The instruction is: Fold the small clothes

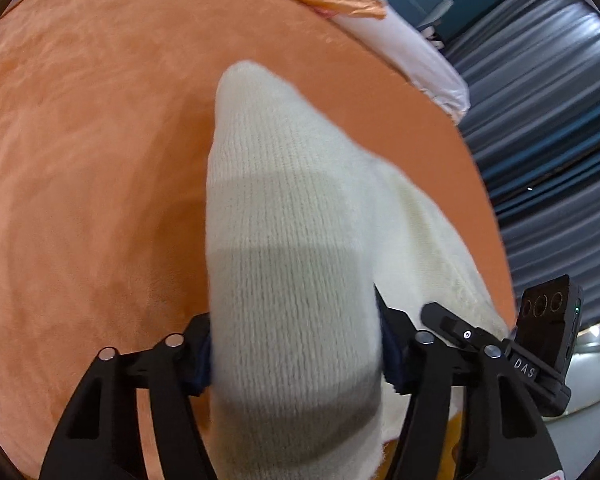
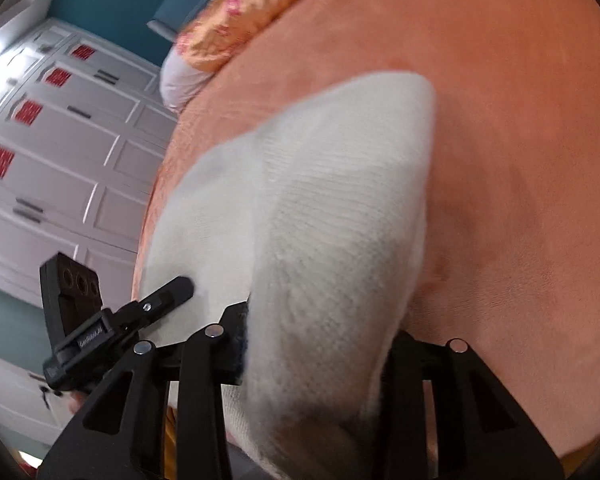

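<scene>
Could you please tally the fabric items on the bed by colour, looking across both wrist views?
White: 2, the knit garment and the pillow
Orange: 2, the plush blanket and the floral pillow
Total: 4

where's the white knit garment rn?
Both wrist views: white knit garment is gripped in the left gripper and the right gripper, its far end over the orange blanket.
</scene>
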The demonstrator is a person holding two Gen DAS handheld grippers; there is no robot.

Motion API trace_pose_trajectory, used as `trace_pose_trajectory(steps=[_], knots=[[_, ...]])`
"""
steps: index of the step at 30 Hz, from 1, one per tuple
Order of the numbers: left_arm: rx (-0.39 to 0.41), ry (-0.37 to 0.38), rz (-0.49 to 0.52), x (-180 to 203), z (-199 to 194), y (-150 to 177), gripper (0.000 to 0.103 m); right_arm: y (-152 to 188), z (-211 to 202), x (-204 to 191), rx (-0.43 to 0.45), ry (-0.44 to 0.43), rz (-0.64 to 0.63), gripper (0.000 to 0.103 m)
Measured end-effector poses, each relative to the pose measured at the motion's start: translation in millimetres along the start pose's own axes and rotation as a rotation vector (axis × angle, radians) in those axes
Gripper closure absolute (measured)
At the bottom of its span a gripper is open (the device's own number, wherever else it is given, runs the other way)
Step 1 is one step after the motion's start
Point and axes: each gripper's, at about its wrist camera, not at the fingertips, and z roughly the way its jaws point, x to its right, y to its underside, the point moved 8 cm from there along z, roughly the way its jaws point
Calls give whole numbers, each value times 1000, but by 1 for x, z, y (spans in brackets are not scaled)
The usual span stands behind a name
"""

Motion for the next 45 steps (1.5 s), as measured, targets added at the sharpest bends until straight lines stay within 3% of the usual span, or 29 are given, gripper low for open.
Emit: trace_pose_trajectory(steps=[5, 11, 15, 18, 19, 21, 22, 23, 25, 27, 31, 36, 38, 40, 45], knots=[[73, 102, 54, 31, -46, -12, 48, 2, -42, -44, 95, 31, -85, 70], [246, 190, 156, 67, -130, -39, 48, -10, -102, -117, 251, 20, -238, 71], [361, 187, 207, 61, -183, -67, 48, -29, -112, -185, 322, -37, -362, 70], [411, 119, 234, 36, -200, -88, 46, -41, -90, -211, 325, -80, -392, 67], [413, 78, 238, 20, -194, -97, 43, -47, -68, -215, 309, -95, -385, 65], [370, -5, 213, -19, -170, -105, 39, -55, -30, -206, 277, -86, -360, 50], [320, -57, 176, -46, -150, -105, 39, -57, 3, -187, 245, -39, -314, 46], [256, -138, 109, -86, -129, -97, 42, -56, 26, -168, 210, 13, -267, 47], [218, -206, 53, -131, -119, -74, 52, -43, 59, -120, 138, 132, -154, 55], [220, -210, 29, -148, -124, -56, 52, -27, 61, -97, 134, 131, -84, 65], [253, -217, 42, -142, -143, -28, 52, -3, 38, -98, 153, 157, -139, 74], [241, -212, 112, -106, -125, -30, 52, -7, 52, -131, 128, 213, -282, 97], [199, -289, 130, -111, -101, -32, 54, -2, 66, -140, 97, 257, -332, 98], [154, -335, 110, -127, -85, -27, 64, 5, 82, -140, 63, 295, -356, 99], [132, -358, 43, -151, -76, -18, 73, 22, 110, -108, -17, 419, -349, 101]])
